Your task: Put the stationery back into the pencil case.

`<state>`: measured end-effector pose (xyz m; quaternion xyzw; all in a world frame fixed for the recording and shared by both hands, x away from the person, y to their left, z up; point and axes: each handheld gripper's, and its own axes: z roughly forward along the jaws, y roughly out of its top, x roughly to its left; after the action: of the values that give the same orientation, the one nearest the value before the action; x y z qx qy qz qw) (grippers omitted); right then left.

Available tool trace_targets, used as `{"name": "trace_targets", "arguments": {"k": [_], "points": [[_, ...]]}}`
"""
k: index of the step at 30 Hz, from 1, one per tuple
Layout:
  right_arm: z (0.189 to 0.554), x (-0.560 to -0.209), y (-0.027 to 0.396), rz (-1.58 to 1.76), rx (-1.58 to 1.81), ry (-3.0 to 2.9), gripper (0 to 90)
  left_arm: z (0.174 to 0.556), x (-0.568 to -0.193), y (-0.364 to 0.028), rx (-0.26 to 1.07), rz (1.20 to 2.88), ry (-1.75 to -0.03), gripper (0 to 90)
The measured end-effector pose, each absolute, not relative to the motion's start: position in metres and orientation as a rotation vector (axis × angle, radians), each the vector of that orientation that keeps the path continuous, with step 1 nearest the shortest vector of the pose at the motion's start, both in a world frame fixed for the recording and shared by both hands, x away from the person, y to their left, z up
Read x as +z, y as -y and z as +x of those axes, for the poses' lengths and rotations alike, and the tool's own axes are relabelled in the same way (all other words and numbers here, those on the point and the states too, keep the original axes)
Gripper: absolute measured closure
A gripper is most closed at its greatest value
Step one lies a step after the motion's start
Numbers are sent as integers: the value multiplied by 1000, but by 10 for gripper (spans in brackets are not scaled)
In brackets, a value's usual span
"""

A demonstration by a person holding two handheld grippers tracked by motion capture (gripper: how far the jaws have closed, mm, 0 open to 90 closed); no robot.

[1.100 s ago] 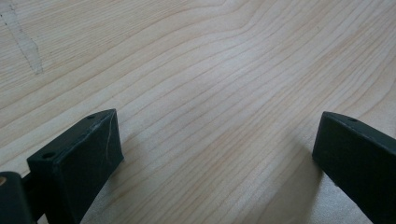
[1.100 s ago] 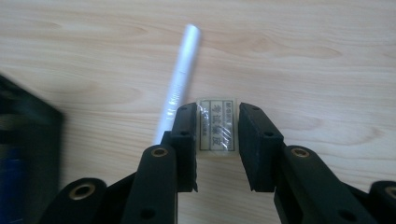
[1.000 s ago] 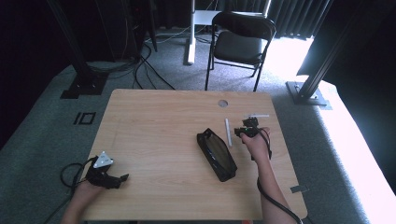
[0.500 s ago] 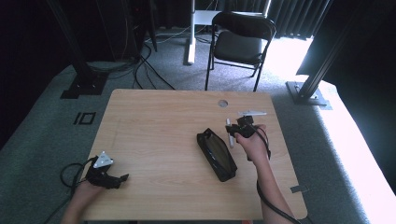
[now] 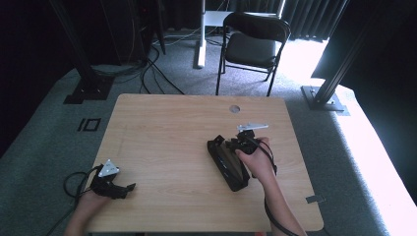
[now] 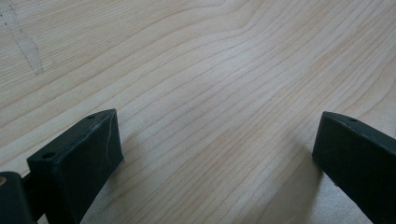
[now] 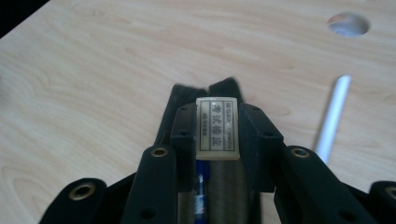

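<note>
A small pale eraser [image 7: 217, 140] with a printed label sits clamped between the jaws of my right gripper [image 7: 218, 122], which is shut on it. Just below it lies the open black pencil case [image 7: 187, 95], with a blue pen inside. From the high view, the right gripper [image 5: 235, 146] hovers over the far end of the pencil case [image 5: 227, 167] at the table's centre right. My left gripper [image 5: 123, 189] rests near the front left edge. Its jaws stand wide open over bare wood, as the left gripper [image 6: 215, 154] view shows.
A white pen [image 7: 332, 114] lies on the wooden table [image 5: 162, 132] just right of the case. A round cable hole [image 5: 234, 108] sits near the far edge. A black chair [image 5: 253, 46] stands beyond the table.
My right gripper has lifted and moved left with the eraser, from beside the white pen to above the pencil case. The left gripper has stayed put.
</note>
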<state>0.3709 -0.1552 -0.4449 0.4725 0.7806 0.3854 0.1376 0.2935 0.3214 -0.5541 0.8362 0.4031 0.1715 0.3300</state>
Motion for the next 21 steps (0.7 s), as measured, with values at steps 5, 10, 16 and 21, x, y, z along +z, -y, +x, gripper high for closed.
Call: {"name": "trace_targets", "arguments": {"k": [5, 10, 16, 21], "points": [[367, -455, 145, 1354, 1083, -2314, 685, 294, -554, -321, 449, 2187, -1054, 16], [368, -468, 140, 1368, 1036, -2344, 686, 294, -554, -321, 449, 2187, -1054, 16], [370, -482, 134, 1396, 958, -2373, 686, 294, -554, -321, 449, 2187, -1054, 16], [374, -490, 130, 1411, 918, -2396, 685, 294, -554, -321, 449, 2187, -1054, 16]]}}
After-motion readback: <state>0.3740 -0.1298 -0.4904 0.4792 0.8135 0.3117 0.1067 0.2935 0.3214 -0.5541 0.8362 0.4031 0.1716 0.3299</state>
